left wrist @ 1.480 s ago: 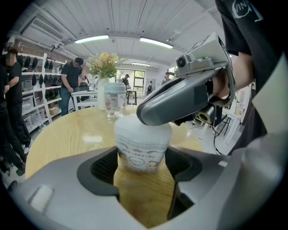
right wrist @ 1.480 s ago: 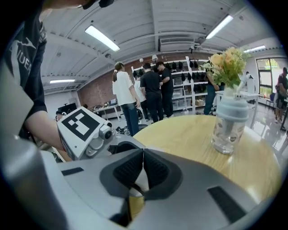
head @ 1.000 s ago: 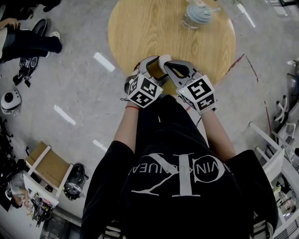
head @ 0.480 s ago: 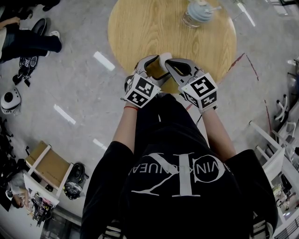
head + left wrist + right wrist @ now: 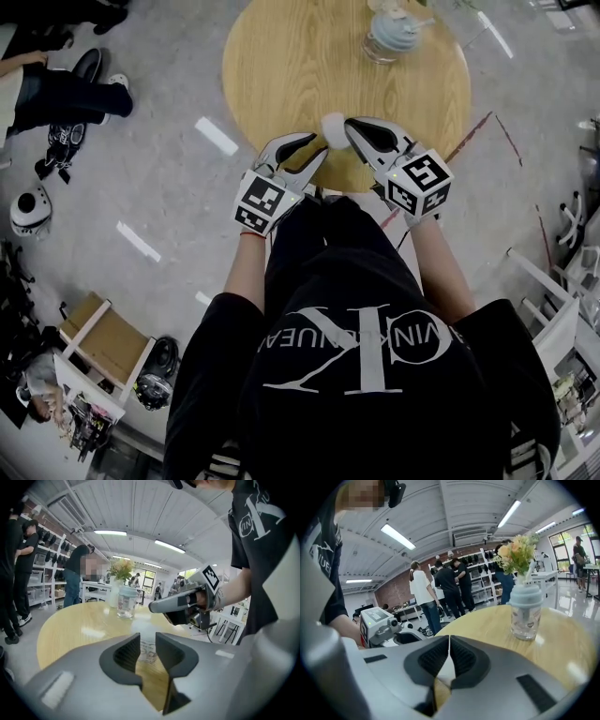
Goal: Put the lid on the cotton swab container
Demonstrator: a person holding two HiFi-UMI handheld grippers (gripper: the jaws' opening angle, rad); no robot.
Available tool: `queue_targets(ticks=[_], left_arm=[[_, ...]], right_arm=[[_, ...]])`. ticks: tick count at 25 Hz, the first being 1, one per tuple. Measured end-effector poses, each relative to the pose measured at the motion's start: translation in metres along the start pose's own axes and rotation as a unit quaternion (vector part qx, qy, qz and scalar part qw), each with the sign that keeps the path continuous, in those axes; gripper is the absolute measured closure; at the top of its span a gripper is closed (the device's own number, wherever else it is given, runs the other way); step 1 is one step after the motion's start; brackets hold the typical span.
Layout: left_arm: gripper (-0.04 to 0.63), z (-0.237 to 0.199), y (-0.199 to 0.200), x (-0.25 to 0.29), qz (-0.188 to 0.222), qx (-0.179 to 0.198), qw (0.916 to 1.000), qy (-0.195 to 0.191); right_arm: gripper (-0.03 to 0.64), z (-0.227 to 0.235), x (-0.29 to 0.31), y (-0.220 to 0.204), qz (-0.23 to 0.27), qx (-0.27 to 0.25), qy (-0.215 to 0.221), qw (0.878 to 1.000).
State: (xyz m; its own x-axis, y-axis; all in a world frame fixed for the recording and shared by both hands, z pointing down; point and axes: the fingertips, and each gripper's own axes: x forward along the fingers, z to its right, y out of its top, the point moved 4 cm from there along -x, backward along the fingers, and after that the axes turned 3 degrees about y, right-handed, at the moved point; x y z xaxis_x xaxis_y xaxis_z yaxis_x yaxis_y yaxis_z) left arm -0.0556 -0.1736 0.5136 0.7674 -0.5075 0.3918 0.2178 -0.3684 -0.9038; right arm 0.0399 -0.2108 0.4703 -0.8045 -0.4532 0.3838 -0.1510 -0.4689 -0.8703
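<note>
Left claw (image 5: 147, 641) part-spread, just closing, empty; right claw (image 5: 449, 638) pressed together. Risk: right tip knocks lid (image 5: 333, 129) just ahead, toppling container (image 5: 148, 652).

The table (image 5: 281, 66) is pale wood with fine grain and a soft satin sheen. The floor (image 5: 169, 197) is grey, smooth and polished, mirroring the lamps. The right gripper (image 5: 349, 125) has a matt grey plastic shell; its pads (image 5: 436, 657) are black, ribbed and dull. The lid (image 5: 333, 129) looks white and smooth. The jar (image 5: 392, 37) is clear and glossy under a matt pale-blue cap (image 5: 526, 595). The shirt (image 5: 375, 431) is black cloth.
</note>
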Motion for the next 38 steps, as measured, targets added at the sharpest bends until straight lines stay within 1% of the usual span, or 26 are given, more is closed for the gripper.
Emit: queue_targets(ticks=[3,5,9,12,15,24,34,38], left_arm=[[0.549,-0.008,0.016,-0.011,0.023,0.008,0.9992,0.030],[0.580,-0.015,0.026,-0.017,0.036,0.014,0.9976,0.057],[0.584,-0.034,0.048,-0.030,0.068,0.007,0.9917,0.109],[0.584,-0.048,0.064,-0.042,0.095,-0.009,0.9840,0.150],[0.584,-0.060,0.076,-0.052,0.115,-0.019,0.9768,0.180],[0.584,-0.070,0.103,-0.076,0.149,-0.019,0.9631,0.223],[0.584,-0.077,0.126,-0.092,0.173,-0.009,0.9520,0.252],[0.584,-0.080,0.137,-0.095,0.186,-0.006,0.9481,0.258]], right_arm=[[0.598,0.004,-0.007,0.009,0.014,-0.006,-0.010,1.000],[0.598,0.007,-0.012,0.016,0.023,-0.012,-0.016,1.000],[0.598,0.013,-0.020,0.032,0.044,-0.024,-0.026,0.998],[0.598,0.016,-0.026,0.044,0.061,-0.030,-0.030,0.997],[0.598,0.016,-0.031,0.057,0.080,-0.038,-0.035,0.995],[0.598,0.011,-0.042,0.086,0.121,-0.060,-0.041,0.990],[0.598,0.013,-0.058,0.110,0.159,-0.078,-0.059,0.982],[0.598,0.015,-0.064,0.119,0.174,-0.081,-0.063,0.979]])
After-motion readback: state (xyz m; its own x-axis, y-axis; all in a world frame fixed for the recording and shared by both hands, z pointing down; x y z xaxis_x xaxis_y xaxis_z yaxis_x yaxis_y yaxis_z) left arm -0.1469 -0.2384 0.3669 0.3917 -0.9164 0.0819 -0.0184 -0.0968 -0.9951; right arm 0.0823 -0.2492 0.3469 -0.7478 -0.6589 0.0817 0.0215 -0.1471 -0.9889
